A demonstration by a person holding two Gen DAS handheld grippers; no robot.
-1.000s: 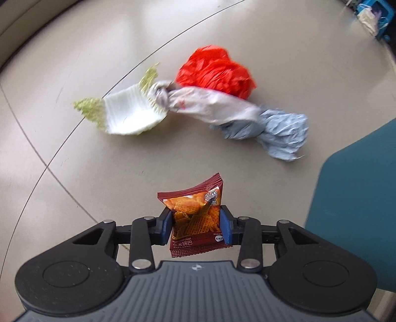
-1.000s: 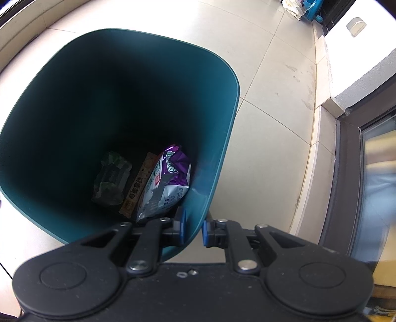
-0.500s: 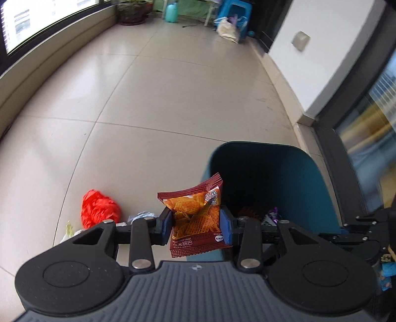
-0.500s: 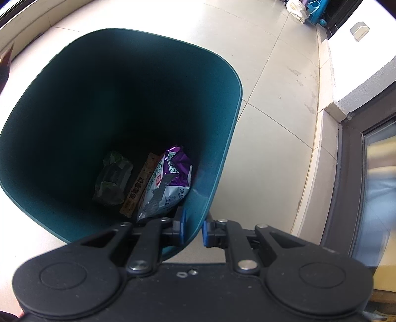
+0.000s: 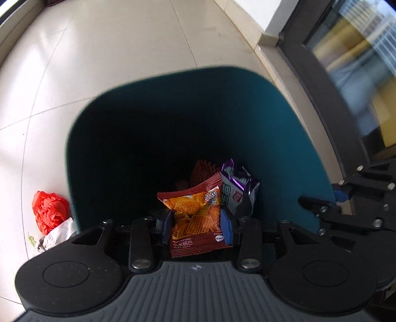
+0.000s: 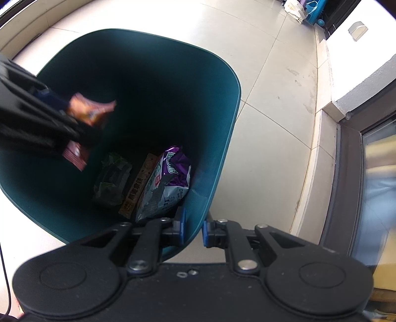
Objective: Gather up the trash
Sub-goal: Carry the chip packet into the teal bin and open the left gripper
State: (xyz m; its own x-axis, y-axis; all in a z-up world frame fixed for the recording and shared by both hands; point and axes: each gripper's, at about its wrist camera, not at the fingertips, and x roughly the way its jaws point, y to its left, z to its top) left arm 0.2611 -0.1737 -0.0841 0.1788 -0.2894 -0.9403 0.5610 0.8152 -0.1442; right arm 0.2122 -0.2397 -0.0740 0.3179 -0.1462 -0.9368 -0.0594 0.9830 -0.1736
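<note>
My left gripper [image 5: 196, 224] is shut on a red and orange snack packet [image 5: 195, 215] and holds it over the open mouth of the teal trash bin [image 5: 104, 119]. In the right wrist view the same packet [image 6: 90, 111] hangs from the left gripper above the bin's inside. My right gripper [image 6: 193, 229] is shut on the bin's rim [image 6: 198, 218], one pad inside and one outside. A purple packet [image 6: 168, 178], a brown bar wrapper [image 6: 138, 185] and a green wrapper [image 6: 111, 180] lie on the bin's bottom.
A red plastic bag [image 5: 49, 206] and white crumpled wrapping [image 5: 57, 235] lie on the tiled floor left of the bin. A wall and a glass door frame [image 6: 346, 173] run along the right. Blue items [image 6: 311, 12] stand far back.
My left gripper has swung with the snack packet from above the floor trash to over the bin's mouth. The right gripper has kept its hold on the rim.
</note>
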